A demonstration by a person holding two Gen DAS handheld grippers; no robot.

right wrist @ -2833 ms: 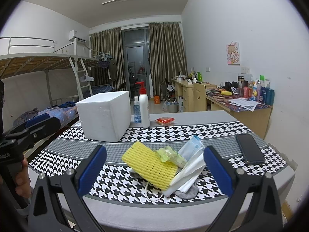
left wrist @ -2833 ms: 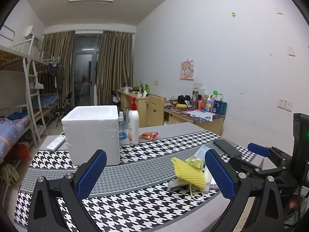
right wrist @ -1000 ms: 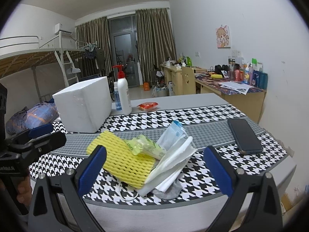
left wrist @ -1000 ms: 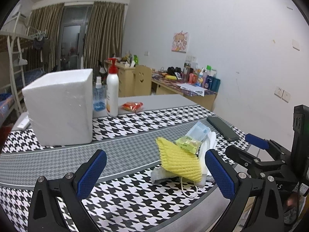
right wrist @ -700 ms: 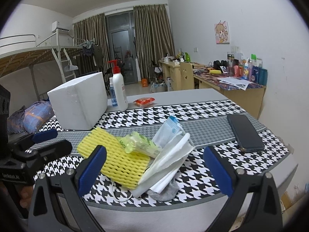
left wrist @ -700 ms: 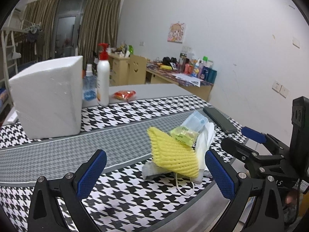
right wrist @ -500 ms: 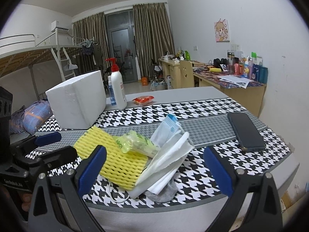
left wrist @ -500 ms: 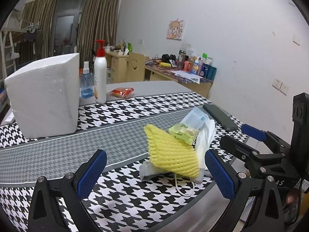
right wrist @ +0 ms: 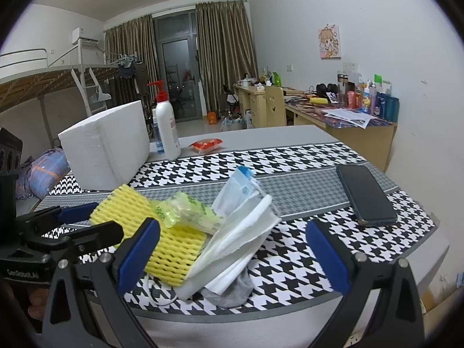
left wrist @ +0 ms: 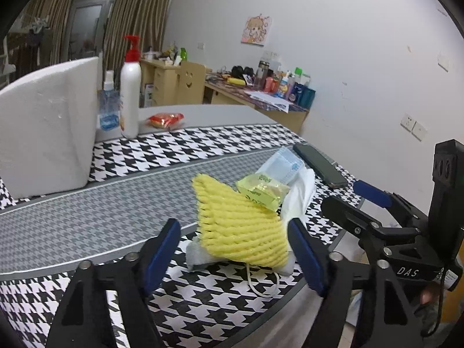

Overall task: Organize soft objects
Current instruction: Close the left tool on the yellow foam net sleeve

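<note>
A pile of soft things lies near the table's front edge: a yellow foam net [left wrist: 237, 220] [right wrist: 162, 232], a yellow-green crinkly packet [left wrist: 262, 191] [right wrist: 188, 211], white face masks [left wrist: 298, 191] [right wrist: 240, 237], a blue mask packet [right wrist: 237, 185] and a grey sock [right wrist: 232, 290]. My left gripper [left wrist: 235, 249] is open, its fingers on either side of the foam net's near end. My right gripper [right wrist: 232, 249] is open and empty, just in front of the pile. Each gripper shows in the other's view.
A white foam box [left wrist: 43, 133] [right wrist: 107, 150] stands at the back left. Beside it are a pump bottle [left wrist: 130, 92], a small spray bottle [left wrist: 108, 110] and a red snack pack [left wrist: 166, 119]. A black phone [right wrist: 365, 197] lies at the right. The table edge is close in front.
My left gripper has moved in towards the pile and its jaws have narrowed around the yellow foam net. My right gripper has drifted a little closer to the pile.
</note>
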